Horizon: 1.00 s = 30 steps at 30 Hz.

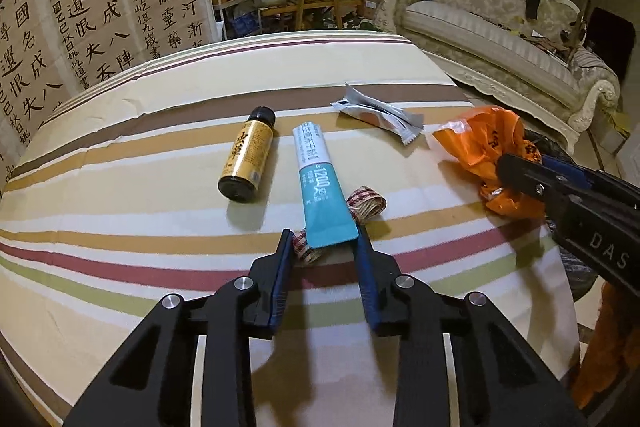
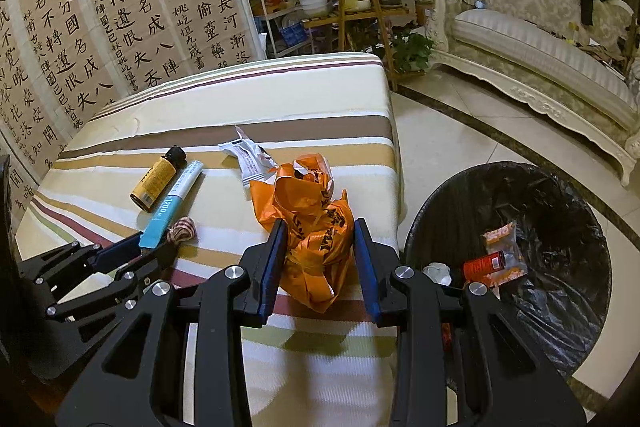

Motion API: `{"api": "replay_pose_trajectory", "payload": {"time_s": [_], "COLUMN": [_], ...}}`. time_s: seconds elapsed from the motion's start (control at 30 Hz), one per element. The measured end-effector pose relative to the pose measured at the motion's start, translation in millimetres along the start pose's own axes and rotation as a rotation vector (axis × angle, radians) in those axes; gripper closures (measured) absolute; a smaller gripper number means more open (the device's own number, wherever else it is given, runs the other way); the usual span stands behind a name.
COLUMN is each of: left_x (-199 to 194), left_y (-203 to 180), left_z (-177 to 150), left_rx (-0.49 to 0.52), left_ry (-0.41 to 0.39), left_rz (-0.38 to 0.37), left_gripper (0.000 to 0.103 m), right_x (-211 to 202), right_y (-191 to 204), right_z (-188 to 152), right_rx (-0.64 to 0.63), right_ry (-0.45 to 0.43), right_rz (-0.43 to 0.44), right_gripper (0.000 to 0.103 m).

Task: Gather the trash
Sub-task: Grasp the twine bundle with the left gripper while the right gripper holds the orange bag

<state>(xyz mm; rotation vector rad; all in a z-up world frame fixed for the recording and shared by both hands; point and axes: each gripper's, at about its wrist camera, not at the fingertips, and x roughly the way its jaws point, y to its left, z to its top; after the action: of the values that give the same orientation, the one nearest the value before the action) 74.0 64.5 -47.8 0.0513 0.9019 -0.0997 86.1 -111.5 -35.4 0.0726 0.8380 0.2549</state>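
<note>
On the striped tablecloth [image 1: 160,155], the left gripper [image 1: 324,239] pinches the flat end of the teal tube [image 1: 320,183], which lies just right of the gold bottle [image 1: 248,155] and over a checked ribbon [image 1: 366,205]. Further right of the bottle, the right gripper [image 2: 320,231] clamps the crumpled orange bag [image 2: 312,223] — a silver wrapper [image 1: 380,115] lies behind it. The black-lined bin [image 2: 560,195] stands beyond the table edge — well right of the bottle.
</note>
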Motion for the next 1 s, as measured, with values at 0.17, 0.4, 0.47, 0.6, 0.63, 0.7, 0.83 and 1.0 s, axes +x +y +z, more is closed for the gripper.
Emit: {"api": "replay_pose_trajectory", "payload": {"time_s": [0.17,0.4,0.47,0.6,0.63,0.7,0.83,1.0], "left_x": [-6.3,-18.0,-20.6,-26.7,-28.1,-30.9,-35.6,-44.0], "left_y": [-0.8,-4.5,-5.2,-6.0,-5.3,-5.6,-8.3,-6.5], "left_z": [-3.5,-11.4,-12.7,-18.7,-20.1,-21.4,-25.9,-29.7], "left_rx": [-0.008,-0.016,-0.017,-0.028,-0.037,-0.039,-0.041,-0.053], "left_ry": [0.000,-0.019,-0.024,-0.030,-0.030,-0.035,-0.052,-0.076], "left_rz": [-0.016,-0.021,-0.020,-0.025,-0.029,-0.031,-0.028,-0.030], "left_gripper": [0.073,0.074,0.074,0.090,0.090,0.090,0.090,0.090], "right_x": [-7.3,-20.5,-24.9,-33.4,-35.7,-40.6,-45.4,-52.9], "right_y": [-0.5,-0.3,-0.2,1.0,0.4,0.6,0.0,0.0], "right_z": [-4.0,-10.3,-13.9,-20.8,-22.9,-27.0,-31.9,-37.6], "right_rx": [-0.002,-0.004,-0.005,-0.007,-0.007,-0.008,-0.008,-0.011], "right_ry": [-0.009,-0.023,-0.024,-0.029,-0.031,-0.034,-0.035,-0.041], "right_rz": [-0.001,-0.010,-0.014,-0.024,-0.026,-0.032,-0.041,-0.049], "right_gripper": [0.070,0.070,0.070,0.070,0.070,0.070,0.070,0.070]}}
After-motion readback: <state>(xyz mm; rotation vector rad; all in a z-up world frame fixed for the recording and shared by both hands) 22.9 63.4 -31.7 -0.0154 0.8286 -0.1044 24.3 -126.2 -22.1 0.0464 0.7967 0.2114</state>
